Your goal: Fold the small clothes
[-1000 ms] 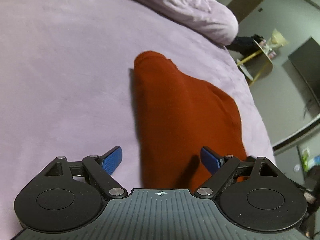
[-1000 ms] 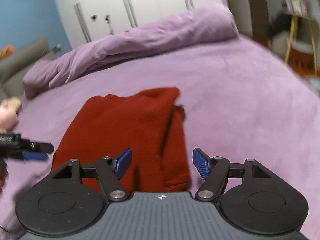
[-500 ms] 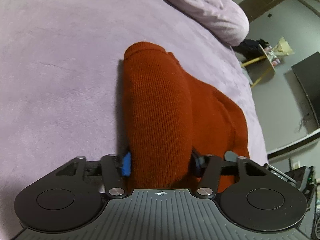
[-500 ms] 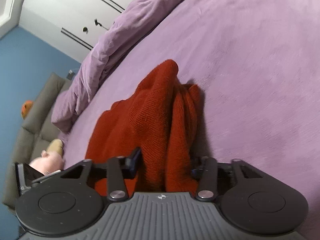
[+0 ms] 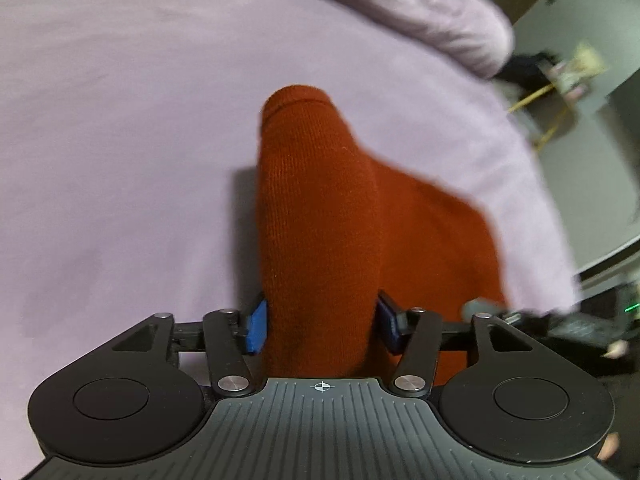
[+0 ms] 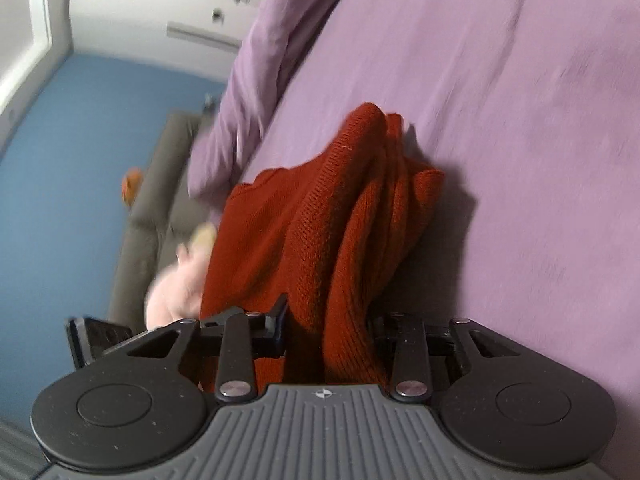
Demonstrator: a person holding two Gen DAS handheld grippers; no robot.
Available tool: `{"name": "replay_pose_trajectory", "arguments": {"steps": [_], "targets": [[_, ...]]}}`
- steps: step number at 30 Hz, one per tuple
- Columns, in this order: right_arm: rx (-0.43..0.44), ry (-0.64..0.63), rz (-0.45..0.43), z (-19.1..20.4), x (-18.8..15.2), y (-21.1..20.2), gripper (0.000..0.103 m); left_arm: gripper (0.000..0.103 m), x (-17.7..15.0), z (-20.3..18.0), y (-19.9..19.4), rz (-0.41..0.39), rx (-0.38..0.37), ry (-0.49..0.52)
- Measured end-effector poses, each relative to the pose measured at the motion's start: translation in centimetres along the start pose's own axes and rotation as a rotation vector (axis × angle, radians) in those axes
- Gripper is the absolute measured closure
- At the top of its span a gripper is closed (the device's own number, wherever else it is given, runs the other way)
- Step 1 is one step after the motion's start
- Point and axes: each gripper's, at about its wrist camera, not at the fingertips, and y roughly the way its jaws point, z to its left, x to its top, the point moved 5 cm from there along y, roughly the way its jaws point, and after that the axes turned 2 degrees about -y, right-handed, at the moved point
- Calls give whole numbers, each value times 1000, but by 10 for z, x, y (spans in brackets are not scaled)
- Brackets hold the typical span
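Observation:
A rust-red knitted garment (image 5: 320, 220) lies folded on the purple bed (image 5: 120, 140). My left gripper (image 5: 322, 322) is shut on its near edge, with cloth bunched between the blue pads (image 5: 256, 326). In the right wrist view, the same garment (image 6: 328, 232) is lifted off the bed in hanging folds. My right gripper (image 6: 326, 332) is shut on its near edge. The right gripper's fingertips are mostly hidden by the cloth.
A rolled purple duvet (image 5: 420, 12) lies along the far side of the bed, also in the right wrist view (image 6: 260, 60). A grey sofa (image 6: 152, 208) with a pink plush toy (image 6: 176, 284) stands past the bed's edge. A yellow-legged stand (image 5: 560, 92) is off the bed.
Both grippers moved onto the garment's near edge and closed on it. The cloth has since been lifted off the bed, and the right view has tilted.

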Motion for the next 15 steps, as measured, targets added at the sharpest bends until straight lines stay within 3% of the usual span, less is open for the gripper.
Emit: {"name": "replay_pose_trajectory", "arguments": {"steps": [2,4,6,7,9,11,13,15], "targets": [[-115,-40,9,6,-6,-1,46,40,-2,3,-11,-29,37,27],[-280,-82,-56,17,-1,-15,45,39,7,-2,-25,-100,69,50],[-437,-158,-178,36,7,-32,46,34,21,-12,-31,-186,117,75],[-482,-198,-226,47,10,-34,47,32,27,-17,-27,-209,133,75],[-505,-249,-242,69,18,-20,60,32,37,-21,-14,-228,169,31],[-509,-231,-168,80,22,12,82,32,46,-25,11,-229,205,2],[-511,-233,-128,85,28,45,84,31,51,-23,37,-206,263,-16],[-582,-307,-151,82,35,69,85,27,50,-20,52,-240,316,38]]}}
